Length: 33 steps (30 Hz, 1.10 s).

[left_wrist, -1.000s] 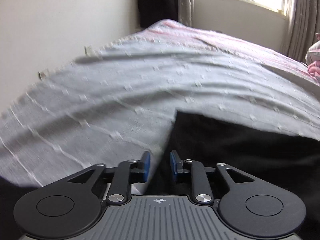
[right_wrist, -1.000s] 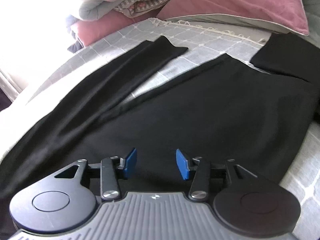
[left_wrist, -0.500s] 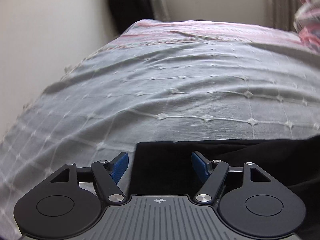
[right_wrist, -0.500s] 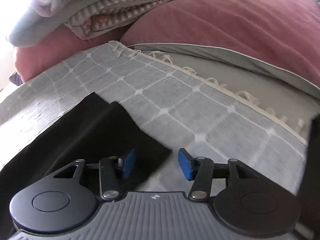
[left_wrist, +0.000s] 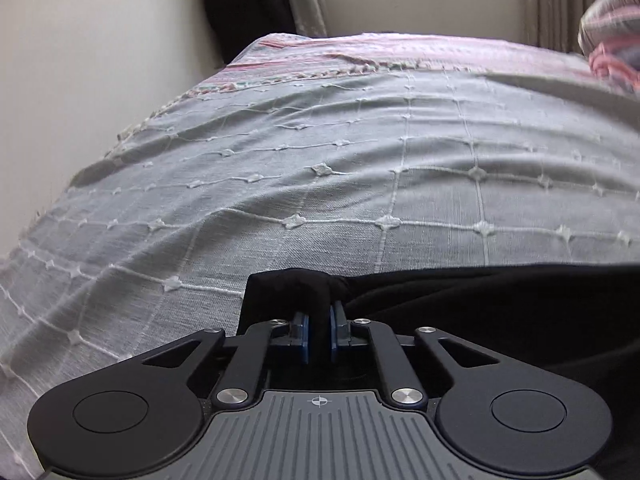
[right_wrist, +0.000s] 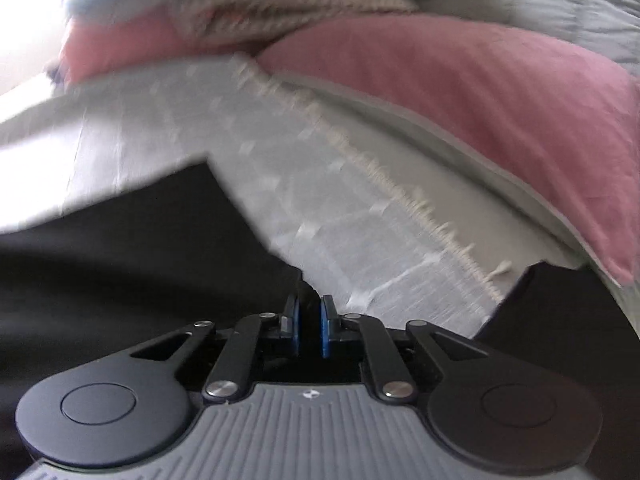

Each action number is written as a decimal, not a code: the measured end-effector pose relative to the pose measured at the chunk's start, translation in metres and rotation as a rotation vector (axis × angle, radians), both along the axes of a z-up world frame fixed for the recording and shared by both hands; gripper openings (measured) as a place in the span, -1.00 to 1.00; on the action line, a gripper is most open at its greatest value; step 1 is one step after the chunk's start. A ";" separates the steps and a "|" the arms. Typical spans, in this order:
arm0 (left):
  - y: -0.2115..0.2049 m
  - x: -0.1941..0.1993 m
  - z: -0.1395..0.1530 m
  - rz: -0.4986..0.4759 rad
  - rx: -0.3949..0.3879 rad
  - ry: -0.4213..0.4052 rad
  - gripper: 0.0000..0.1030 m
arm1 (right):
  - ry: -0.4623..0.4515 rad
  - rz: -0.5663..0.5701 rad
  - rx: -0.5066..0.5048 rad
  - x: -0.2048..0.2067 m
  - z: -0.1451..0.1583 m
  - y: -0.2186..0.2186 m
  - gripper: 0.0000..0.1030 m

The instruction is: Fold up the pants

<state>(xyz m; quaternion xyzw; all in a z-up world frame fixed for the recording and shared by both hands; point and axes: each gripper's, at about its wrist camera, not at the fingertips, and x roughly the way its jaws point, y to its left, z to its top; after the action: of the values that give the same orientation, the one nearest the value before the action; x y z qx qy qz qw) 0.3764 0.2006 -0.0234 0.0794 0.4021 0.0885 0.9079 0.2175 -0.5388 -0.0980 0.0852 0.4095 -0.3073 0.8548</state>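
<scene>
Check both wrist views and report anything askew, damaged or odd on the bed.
Nothing stands out. The left gripper pinches a bunched corner of the black pants, and the right gripper is closed on another corner, as a fold needs. The grey bedspread is mildly wrinkled. The right view is motion-blurred.

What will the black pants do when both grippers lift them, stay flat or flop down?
Probably flop: the pants already bunch where the left gripper pinches them. They look thin, so likely light. The right gripper also grips an edge, so the middle may sag.
</scene>
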 end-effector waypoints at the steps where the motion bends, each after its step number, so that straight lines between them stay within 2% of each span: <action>1: 0.001 0.000 0.002 0.003 0.000 0.003 -0.64 | 0.023 0.023 -0.005 0.005 -0.003 -0.002 -0.44; 2: 0.003 0.001 0.004 0.000 -0.005 0.007 -0.54 | 0.020 0.019 -0.022 0.009 -0.001 -0.004 -0.24; 5: 0.008 0.003 0.009 -0.028 0.007 0.009 -0.30 | -0.101 0.028 -0.046 0.023 0.024 -0.007 0.47; 7: 0.010 0.005 0.006 -0.054 0.002 0.026 -0.02 | -0.131 0.084 -0.033 0.047 0.033 -0.008 0.52; 8: 0.009 0.006 0.004 -0.066 -0.001 0.031 0.19 | -0.129 0.101 -0.022 0.060 0.033 -0.009 0.52; 9: 0.008 0.006 0.002 -0.069 -0.001 0.023 0.24 | -0.125 0.111 -0.001 0.077 0.030 -0.011 0.52; 13: 0.009 0.008 -0.002 -0.054 -0.042 0.009 0.22 | -0.163 0.079 0.122 0.124 0.014 -0.013 0.52; 14: 0.009 0.009 -0.002 -0.064 -0.040 0.013 0.14 | -0.175 0.073 0.133 0.127 0.010 -0.013 0.52; 15: 0.008 0.010 -0.002 -0.075 -0.032 0.015 -0.18 | -0.176 0.064 0.132 0.136 0.005 -0.011 0.52; 16: 0.008 0.010 -0.002 -0.073 -0.029 0.018 -0.41 | -0.165 0.043 0.130 0.143 -0.001 -0.011 0.49; 17: 0.009 0.010 -0.003 -0.064 -0.044 0.025 -0.66 | -0.143 0.026 0.135 0.149 -0.010 -0.011 0.29; 18: 0.009 0.009 -0.003 -0.065 -0.050 0.022 -0.78 | -0.119 0.019 0.107 0.152 -0.016 -0.008 -0.03; 20: 0.004 0.005 -0.003 -0.099 -0.015 0.013 -0.87 | -0.094 0.057 0.023 0.151 -0.018 0.004 -0.49; 21: 0.003 0.003 -0.003 -0.103 -0.008 0.005 -0.90 | -0.089 0.060 0.024 0.151 -0.016 0.006 -0.56; 24: 0.007 -0.001 0.004 -0.063 -0.041 -0.022 -0.92 | -0.071 0.074 -0.014 0.140 0.002 0.015 -0.57; 28: 0.004 -0.009 0.020 -0.034 -0.030 -0.062 -0.92 | -0.132 0.089 -0.029 0.120 0.045 0.010 -0.57; 30: 0.006 -0.016 0.034 -0.008 -0.050 -0.097 -0.92 | -0.149 0.091 -0.056 0.115 0.069 0.013 -0.57; 33: 0.013 -0.038 0.068 0.032 -0.107 -0.185 -0.92 | -0.248 0.101 -0.090 0.106 0.118 0.020 -0.58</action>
<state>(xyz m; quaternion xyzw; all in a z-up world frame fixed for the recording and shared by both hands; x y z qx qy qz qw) 0.3382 0.2139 0.0445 0.0159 0.3217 0.0886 0.9426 0.3235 -0.5185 0.0197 0.0635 0.2902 -0.2689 0.9162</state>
